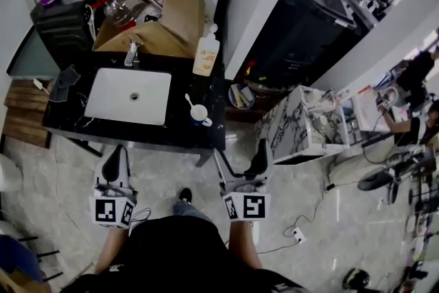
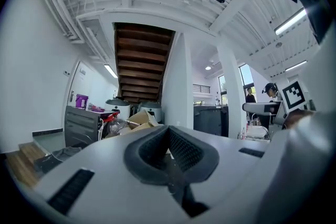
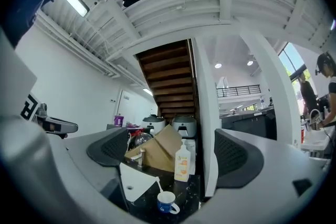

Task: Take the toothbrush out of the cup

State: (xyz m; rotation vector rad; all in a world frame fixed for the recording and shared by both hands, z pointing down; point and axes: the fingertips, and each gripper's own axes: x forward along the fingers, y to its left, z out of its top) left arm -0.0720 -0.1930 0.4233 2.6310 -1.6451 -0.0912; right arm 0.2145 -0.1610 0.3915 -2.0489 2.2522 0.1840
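Right gripper (image 3: 173, 155): jaws held wide apart, empty, aimed at cup (image 3: 168, 202) ahead and below; reach judged pending. Toothbrush (image 3: 158, 184) leant in cup, on desk (image 1: 182, 131) beside sink (image 1: 110, 92). Left gripper (image 2: 170, 152): jaws pressed together, empty, held aside. Cup seen between jaws only in right gripper view; standoff from desk shown only in head view.

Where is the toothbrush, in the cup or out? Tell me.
In. The toothbrush stands tilted in the cup, its upper end above the rim, on the black counter beside the sink.
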